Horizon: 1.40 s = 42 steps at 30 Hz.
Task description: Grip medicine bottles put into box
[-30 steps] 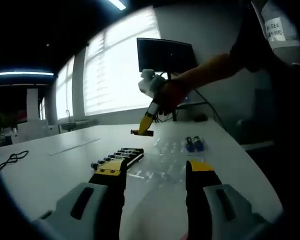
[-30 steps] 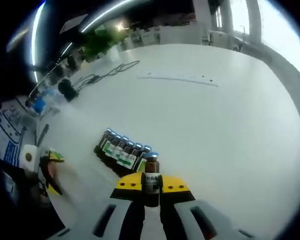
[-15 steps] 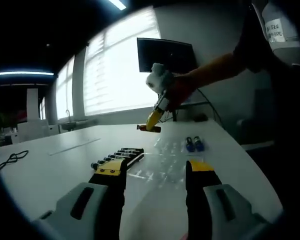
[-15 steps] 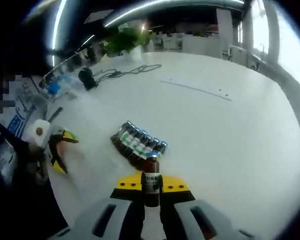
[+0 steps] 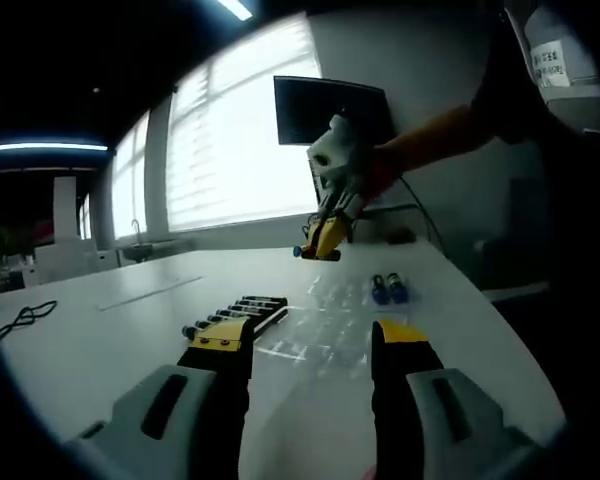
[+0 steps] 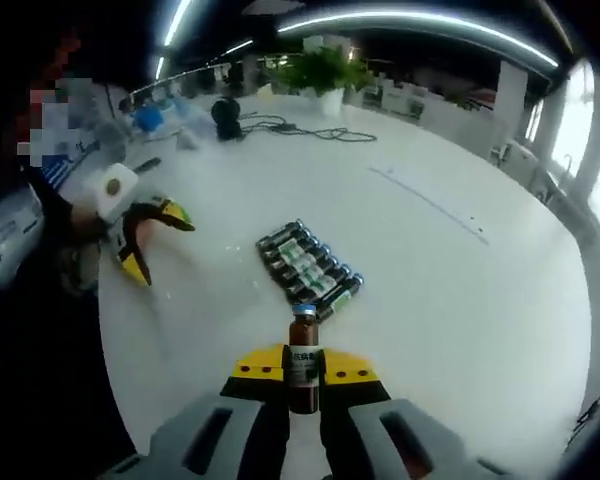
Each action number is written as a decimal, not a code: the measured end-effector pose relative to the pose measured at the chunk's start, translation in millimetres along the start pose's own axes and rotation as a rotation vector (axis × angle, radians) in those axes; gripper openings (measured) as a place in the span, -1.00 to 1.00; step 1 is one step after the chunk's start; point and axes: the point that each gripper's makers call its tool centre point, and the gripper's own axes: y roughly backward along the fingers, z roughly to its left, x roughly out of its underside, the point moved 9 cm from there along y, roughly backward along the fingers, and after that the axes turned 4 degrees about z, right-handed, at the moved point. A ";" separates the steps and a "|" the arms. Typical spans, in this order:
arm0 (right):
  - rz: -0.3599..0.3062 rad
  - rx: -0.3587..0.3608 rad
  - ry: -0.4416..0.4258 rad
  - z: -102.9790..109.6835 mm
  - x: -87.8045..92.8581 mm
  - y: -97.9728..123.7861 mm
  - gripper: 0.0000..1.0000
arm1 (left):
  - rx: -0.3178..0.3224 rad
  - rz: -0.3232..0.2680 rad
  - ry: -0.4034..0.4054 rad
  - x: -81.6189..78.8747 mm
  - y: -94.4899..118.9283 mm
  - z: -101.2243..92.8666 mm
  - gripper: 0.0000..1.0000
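My right gripper (image 6: 303, 366) is shut on a brown medicine bottle (image 6: 303, 348) with a blue cap, held upright between its yellow-tipped jaws. Beyond it a row of several labelled bottles (image 6: 310, 268) lies on the white table (image 6: 460, 300). In the left gripper view the same row of bottles (image 5: 236, 312) lies ahead of my open left gripper (image 5: 310, 340), beside a clear plastic tray (image 5: 330, 318) and two blue-capped bottles (image 5: 389, 290). A hand holds the right gripper (image 5: 327, 237) with its bottle (image 5: 316, 253) in the air above the tray. The left gripper (image 6: 148, 238) stands open at the left of the right gripper view.
A dark monitor (image 5: 330, 110) stands at the table's far edge before bright windows. A black cable (image 5: 22, 318) lies at the left. In the right gripper view a potted plant (image 6: 325, 72) and cables (image 6: 295, 128) sit at the far end. The table edge (image 5: 500, 330) runs close at the right.
The right gripper has carried its bottle up and to the right, from over the bottle row toward the clear tray. The left gripper has stayed still and open.
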 end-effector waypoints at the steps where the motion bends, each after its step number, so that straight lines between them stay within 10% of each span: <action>1: 0.002 -0.004 0.015 1.6 0.4 0.9 -0.86 | 0.000 0.000 0.000 0.0 0.0 -0.1 -0.20; 15: 0.056 -0.079 0.330 20.0 6.1 1.3 -0.86 | -0.002 -0.002 0.000 -0.8 -0.6 0.0 -0.20; 42: 0.219 -0.182 0.654 33.1 21.5 -8.9 -0.86 | 0.000 0.000 -0.005 -0.1 0.1 -0.9 -0.20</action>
